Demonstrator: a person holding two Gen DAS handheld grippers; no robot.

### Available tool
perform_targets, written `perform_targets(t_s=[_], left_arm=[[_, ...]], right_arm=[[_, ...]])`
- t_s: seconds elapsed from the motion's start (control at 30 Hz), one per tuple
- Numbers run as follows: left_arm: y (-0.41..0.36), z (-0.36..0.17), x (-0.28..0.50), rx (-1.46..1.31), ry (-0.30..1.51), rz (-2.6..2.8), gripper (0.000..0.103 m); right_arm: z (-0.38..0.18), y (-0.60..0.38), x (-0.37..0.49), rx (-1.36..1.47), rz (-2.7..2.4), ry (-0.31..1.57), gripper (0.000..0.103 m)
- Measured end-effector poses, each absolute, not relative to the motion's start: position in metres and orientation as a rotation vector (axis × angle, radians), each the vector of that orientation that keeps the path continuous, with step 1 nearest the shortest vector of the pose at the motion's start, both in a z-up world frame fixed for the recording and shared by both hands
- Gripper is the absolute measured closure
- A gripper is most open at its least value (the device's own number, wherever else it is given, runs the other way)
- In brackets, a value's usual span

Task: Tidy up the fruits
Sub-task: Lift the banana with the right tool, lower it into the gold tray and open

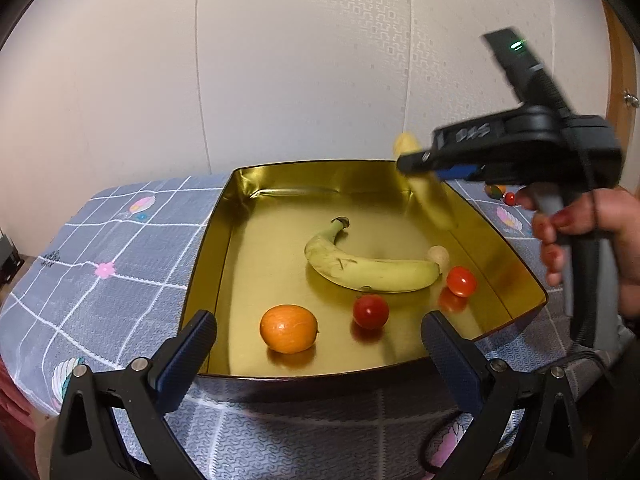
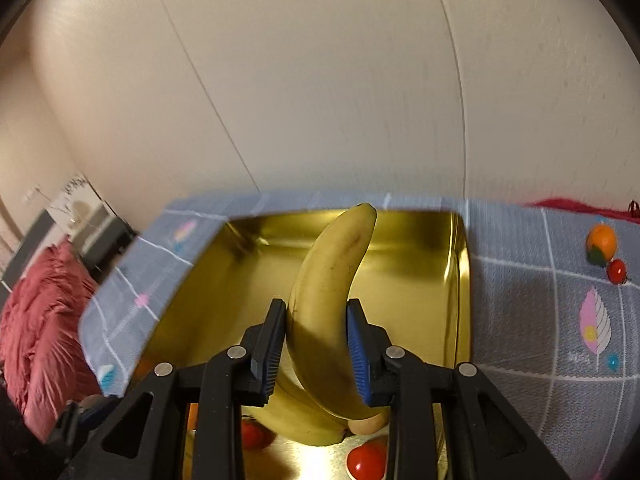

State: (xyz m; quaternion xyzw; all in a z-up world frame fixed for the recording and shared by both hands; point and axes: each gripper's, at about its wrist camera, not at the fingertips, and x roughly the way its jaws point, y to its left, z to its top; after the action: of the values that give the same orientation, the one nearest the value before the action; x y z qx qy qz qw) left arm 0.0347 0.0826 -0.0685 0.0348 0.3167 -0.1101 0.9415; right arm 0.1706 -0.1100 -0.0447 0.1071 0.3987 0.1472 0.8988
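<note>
Right gripper (image 2: 316,344) clamped narrow on 1 banana (image 2: 332,292) above gold tray (image 2: 460,280); left gripper (image 1: 318,344) wide, empty

The tray (image 1: 224,248) in front of me looks like polished gold-toned metal, glossy enough to mirror the fruit in it. The cloth (image 1: 112,248) over the tabletop is matt grey fabric with a fine woven-looking texture and printed white lines. My left hand-held gripper (image 1: 318,344) is matt black plastic with ribbed blue pads (image 1: 180,364). The banana (image 2: 328,292) in my right hand-held gripper (image 2: 316,340) has smooth, dull yellow skin with brown scuffs. The tomatoes (image 1: 371,311) shine, smooth and glossy.
</note>
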Motion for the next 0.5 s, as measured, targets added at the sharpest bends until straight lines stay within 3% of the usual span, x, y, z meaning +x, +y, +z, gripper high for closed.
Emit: perform_targets(t_s=[0.2, 0.5], left_arm=[[0.088, -0.07, 0.034, 0.058, 0.644, -0.213, 0.0], [0.09, -0.072, 0.036, 0.043, 0.652, -0.203, 0.0]], right_arm=[[-0.068, -0.113, 0.187, 0.271, 0.253, 0.909, 0.072], [-0.055, -0.139, 0.167, 0.331, 0.244, 0.839, 0.071]])
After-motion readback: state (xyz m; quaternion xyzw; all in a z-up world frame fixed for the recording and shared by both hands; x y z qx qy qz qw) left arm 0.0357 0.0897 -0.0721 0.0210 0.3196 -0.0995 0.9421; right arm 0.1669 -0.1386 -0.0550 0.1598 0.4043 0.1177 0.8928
